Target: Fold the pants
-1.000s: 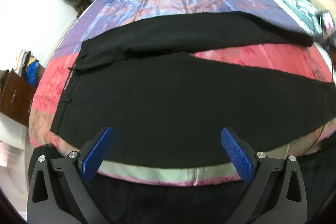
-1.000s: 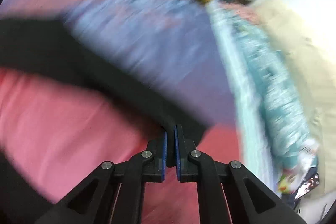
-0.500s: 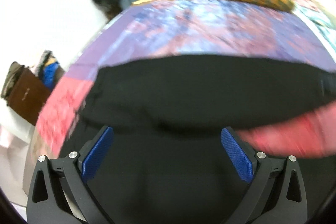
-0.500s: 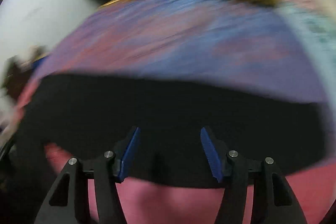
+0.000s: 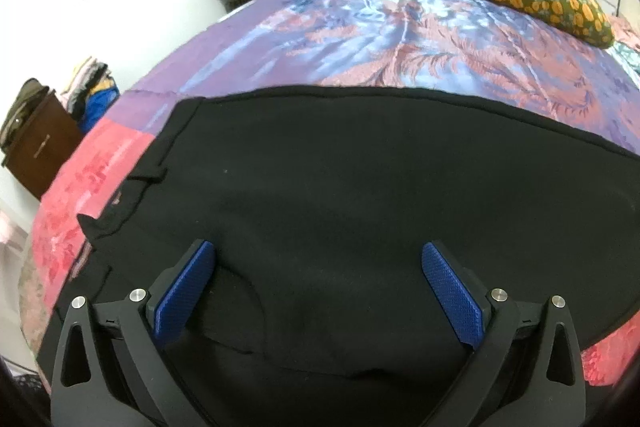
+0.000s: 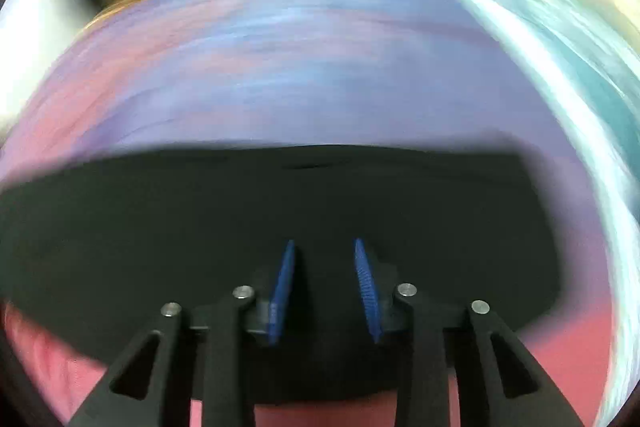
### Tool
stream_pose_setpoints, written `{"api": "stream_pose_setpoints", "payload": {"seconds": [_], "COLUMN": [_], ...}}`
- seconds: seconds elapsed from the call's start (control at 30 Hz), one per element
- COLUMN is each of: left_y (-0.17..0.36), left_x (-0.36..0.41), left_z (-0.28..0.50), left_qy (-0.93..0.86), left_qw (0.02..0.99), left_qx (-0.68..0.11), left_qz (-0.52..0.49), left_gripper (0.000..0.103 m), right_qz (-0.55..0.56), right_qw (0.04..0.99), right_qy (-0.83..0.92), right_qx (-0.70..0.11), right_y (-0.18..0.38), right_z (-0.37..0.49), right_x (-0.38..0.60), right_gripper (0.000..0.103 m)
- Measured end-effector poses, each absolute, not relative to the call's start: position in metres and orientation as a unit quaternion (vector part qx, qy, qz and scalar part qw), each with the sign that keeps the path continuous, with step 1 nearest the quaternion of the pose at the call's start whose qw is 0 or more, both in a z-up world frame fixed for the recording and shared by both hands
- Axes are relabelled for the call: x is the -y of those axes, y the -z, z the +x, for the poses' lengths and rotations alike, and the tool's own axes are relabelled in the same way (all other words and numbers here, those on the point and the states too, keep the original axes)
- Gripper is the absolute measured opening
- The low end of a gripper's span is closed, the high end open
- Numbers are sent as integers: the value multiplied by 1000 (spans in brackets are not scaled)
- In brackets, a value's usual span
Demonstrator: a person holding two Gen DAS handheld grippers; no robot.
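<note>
Black soft-fabric pants (image 5: pixel 360 195) spread flat on patchwork satin bedspread (image 5: pixel 400 39), directly under and ahead of both tools. Left gripper (image 5: pixel 318 291) wide apart, nothing between pads, hovering over cloth. Right gripper (image 6: pixel 325 283) narrowly apart, just been closing, no cloth visibly pinched; view blurred. Risks: pinching a single layer, snagging bedspread along, uneven fold from mismatched grabs.
</note>
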State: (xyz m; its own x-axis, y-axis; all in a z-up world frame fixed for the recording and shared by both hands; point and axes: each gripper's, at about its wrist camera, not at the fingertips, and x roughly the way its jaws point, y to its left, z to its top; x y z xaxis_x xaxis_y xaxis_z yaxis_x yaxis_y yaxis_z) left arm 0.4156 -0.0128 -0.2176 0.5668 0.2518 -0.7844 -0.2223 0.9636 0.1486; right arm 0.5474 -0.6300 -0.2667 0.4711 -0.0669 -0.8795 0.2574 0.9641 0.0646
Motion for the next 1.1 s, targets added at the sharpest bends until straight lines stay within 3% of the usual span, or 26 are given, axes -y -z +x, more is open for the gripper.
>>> {"api": "stream_pose_setpoints", "payload": {"seconds": [0.03,0.1,0.2,0.33,0.5,0.6,0.63,0.73,0.87,1.0,1.03,1.1], "left_y": [217,215,195,167,197,209,208,203,208,197,195,186], "left_x": [13,15,25,50,80,54,39,-23,-100,-105,-99,-80], "left_z": [417,417,404,334,256,236,237,253,262,256,256,260], "left_qy": [-136,-137,-121,-15,51,26,10,-96,-177,-177,-169,-133], "left_qw": [884,880,880,889,853,849,849,844,821,821,824,835], "left_qx": [-448,-453,-459,-457,-513,-523,-526,-528,-540,-540,-539,-531], "left_qz": [17,20,35,18,83,73,58,16,-43,-53,-49,-56], "left_gripper": [103,103,102,102,102,103,103,103,103,102,102,102], "right_qz": [109,87,99,121,186,218,236,231,213,214,205,153], "right_qw": [845,834,861,858,806,817,818,818,831,832,830,845], "right_qy": [145,223,166,25,-45,29,56,116,108,53,39,27], "right_qx": [-504,-498,-470,-499,-559,-532,-522,-514,-502,-510,-517,-512], "right_y": [259,236,199,183,238,253,250,236,220,239,245,244], "right_z": [537,509,461,361,259,218,207,191,196,215,221,228], "right_x": [655,686,669,569,485,513,523,525,501,431,409,369], "right_gripper": [36,39,42,62,62,49,50,61,62,63,74,86]}}
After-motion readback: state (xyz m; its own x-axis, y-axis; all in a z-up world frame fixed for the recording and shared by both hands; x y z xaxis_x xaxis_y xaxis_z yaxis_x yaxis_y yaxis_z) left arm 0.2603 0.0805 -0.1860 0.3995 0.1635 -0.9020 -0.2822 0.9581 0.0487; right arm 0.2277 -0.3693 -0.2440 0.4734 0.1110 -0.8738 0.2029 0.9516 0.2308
